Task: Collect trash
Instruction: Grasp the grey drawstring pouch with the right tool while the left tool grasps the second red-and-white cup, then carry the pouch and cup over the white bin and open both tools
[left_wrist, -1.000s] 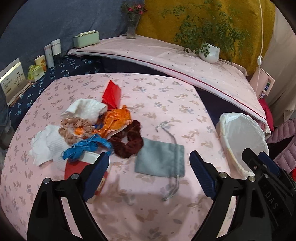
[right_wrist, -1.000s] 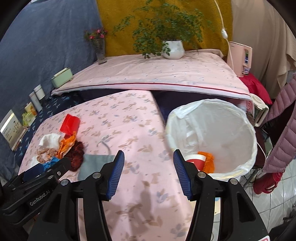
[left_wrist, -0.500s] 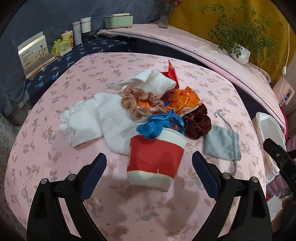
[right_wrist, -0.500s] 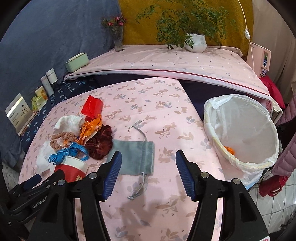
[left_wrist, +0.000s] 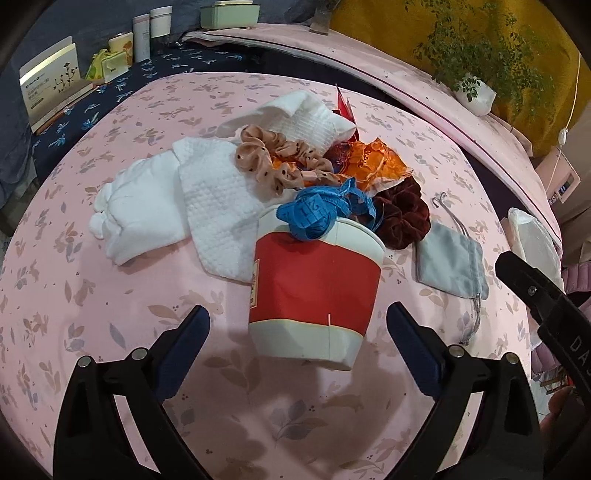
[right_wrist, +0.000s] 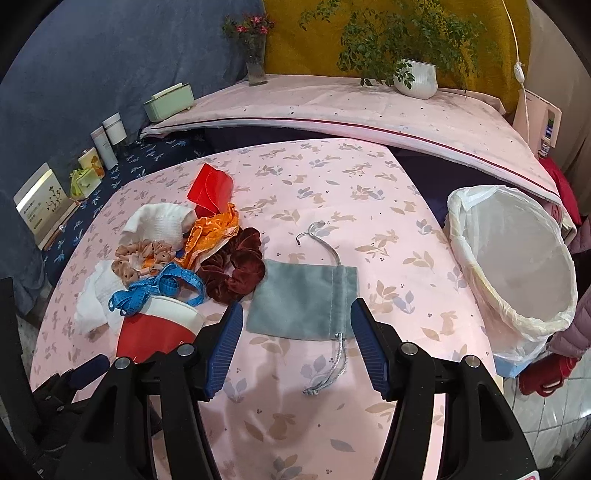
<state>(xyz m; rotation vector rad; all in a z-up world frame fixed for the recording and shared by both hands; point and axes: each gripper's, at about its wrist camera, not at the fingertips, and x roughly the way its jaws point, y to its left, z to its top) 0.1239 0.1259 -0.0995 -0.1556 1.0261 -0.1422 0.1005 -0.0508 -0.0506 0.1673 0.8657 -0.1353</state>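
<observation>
Left wrist view: the left gripper (left_wrist: 295, 343) has its blue-padded jaws spread wide, having just been opening, and tilts steeply down at the pink floral table (left_wrist: 110, 332). The red-and-white paper cup (left_wrist: 314, 291) stands on the table in line with the gap, just ahead of the fingertips; neither pad touches it. A blue measuring tape (left_wrist: 321, 210) is draped over the cup's rim. Behind it lie white cloths (left_wrist: 207, 206), a tan scrunchie (left_wrist: 273, 162), an orange wrapper (left_wrist: 373, 162) and a maroon scrunchie (left_wrist: 402, 218).

From the right wrist, the right gripper (right_wrist: 295, 347) is about half open, its jaws having just been widening, also angled downward. Its tips frame the near edge of a grey drawstring pouch (right_wrist: 303, 295) lying flat on the table, without pressing on it. Off the table's right edge stands the white-lined trash bin (right_wrist: 517, 258), well apart from the pile.
</observation>
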